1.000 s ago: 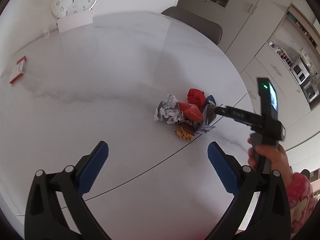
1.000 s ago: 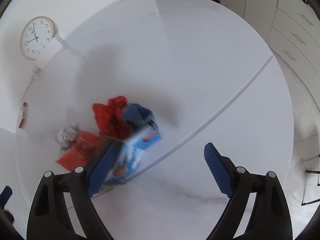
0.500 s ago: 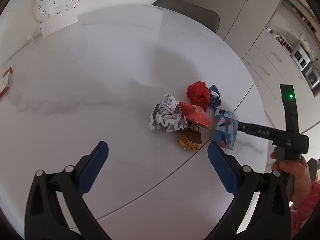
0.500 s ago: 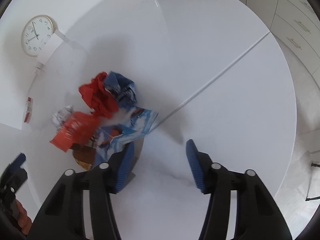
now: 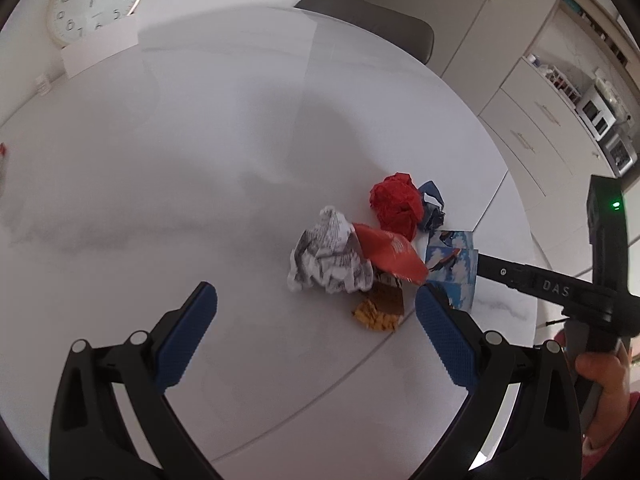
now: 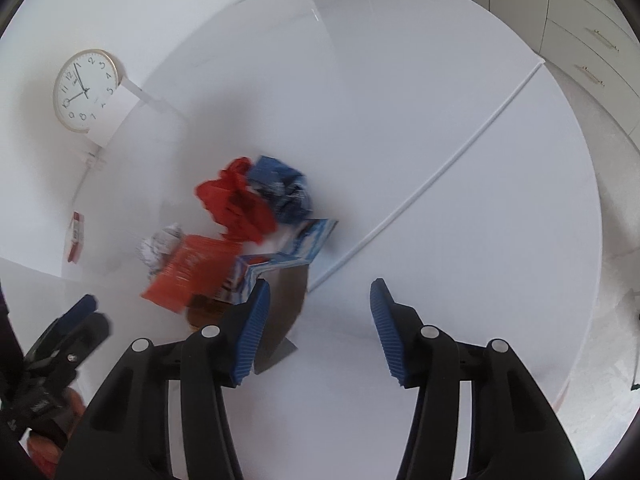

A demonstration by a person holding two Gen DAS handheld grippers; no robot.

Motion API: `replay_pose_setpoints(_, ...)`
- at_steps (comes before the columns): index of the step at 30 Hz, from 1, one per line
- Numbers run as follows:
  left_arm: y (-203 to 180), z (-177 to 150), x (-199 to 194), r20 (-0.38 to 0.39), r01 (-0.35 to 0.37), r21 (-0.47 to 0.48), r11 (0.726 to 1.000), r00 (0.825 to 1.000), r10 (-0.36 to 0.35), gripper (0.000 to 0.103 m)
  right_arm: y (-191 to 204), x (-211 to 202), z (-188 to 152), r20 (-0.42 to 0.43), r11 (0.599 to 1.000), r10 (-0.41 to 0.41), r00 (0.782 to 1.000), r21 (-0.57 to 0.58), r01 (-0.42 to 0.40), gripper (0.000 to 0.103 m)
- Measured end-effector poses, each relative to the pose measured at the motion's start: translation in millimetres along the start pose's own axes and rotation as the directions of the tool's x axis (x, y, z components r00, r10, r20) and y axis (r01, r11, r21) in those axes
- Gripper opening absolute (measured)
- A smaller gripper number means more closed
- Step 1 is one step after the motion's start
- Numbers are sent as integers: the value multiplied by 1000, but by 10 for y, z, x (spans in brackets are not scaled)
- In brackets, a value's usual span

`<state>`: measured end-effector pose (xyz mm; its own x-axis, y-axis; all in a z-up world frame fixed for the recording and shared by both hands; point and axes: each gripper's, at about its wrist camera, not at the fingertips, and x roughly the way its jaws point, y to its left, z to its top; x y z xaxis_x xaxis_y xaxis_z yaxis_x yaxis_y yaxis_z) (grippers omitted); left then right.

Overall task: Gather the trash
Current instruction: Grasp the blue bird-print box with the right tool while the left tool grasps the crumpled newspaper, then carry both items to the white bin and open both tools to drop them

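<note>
Left wrist view, yellow snack scrap (image 5: 376,317) visible, hidden from right wrist

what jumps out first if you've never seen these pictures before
A small heap of trash sits mid-table: a crumpled red paper, a crumpled newspaper ball and a red-orange wrapper against the white round table. At its right edge the right claw is open beside a blue-and-white printed packet, which leans on one finger. A round wall clock stands out far left.

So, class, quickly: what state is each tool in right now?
Left tool: open, holding nothing.
Right tool: open, holding nothing; blue carton sits against its left finger.
</note>
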<state>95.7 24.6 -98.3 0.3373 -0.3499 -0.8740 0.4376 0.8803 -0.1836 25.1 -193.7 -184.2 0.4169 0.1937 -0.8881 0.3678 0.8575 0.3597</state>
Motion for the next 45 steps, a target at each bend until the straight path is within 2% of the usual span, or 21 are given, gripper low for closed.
replay_pose_setpoints(6,59,178,332,-13,29,51,998,1000,-28,94,214,58,2,3,999,-47,999,-6,47,53)
replay_pose_setpoints(15,102,274,651,-62,103,67,992,993,-99,70,82,95,-85,-4,995,-88,996,46,88,53)
replay_pose_setpoints(20,74,236,723,-68,153,57,987,987,-149,52,37,-61,-122,17,991,-122,992,60,121,53)
replay_pose_setpoints(22,65,238,748,-75,181,52,982,981,-177,43,23,-131,-152,27,990,-122,992,72,120,55)
replay_pose_setpoints(23,43,232,762,-74,185,51,982,981,-181,42,38,-173,-173,38,989,-129,991,77,126,58)
replay_pose_setpoints(26,8,218,773,-60,178,53,983,983,-175,38,84,-217,-196,59,988,-134,989,90,128,65)
replay_pose_setpoints(30,70,227,705,-35,161,16,987,987,-160,36,185,-74,-170,62,983,-128,990,142,118,79)
replay_pose_setpoints(35,223,249,471,10,138,-28,990,990,-138,36,364,212,-88,53,976,-157,986,163,147,82)
replay_pose_setpoints(38,290,236,296,39,97,-27,995,995,-96,36,444,342,-44,40,967,-210,977,155,202,81)
replay_pose_setpoints(40,305,222,179,55,78,-20,997,996,-77,36,484,386,-39,30,964,-235,972,137,229,67)
replay_pose_setpoints(41,302,215,135,59,75,-19,997,996,-74,36,490,386,-40,27,964,-242,970,122,237,49)
replay_pose_setpoints(45,253,171,-48,79,84,-12,996,993,-82,36,415,226,-75,54,967,-234,971,120,226,49)
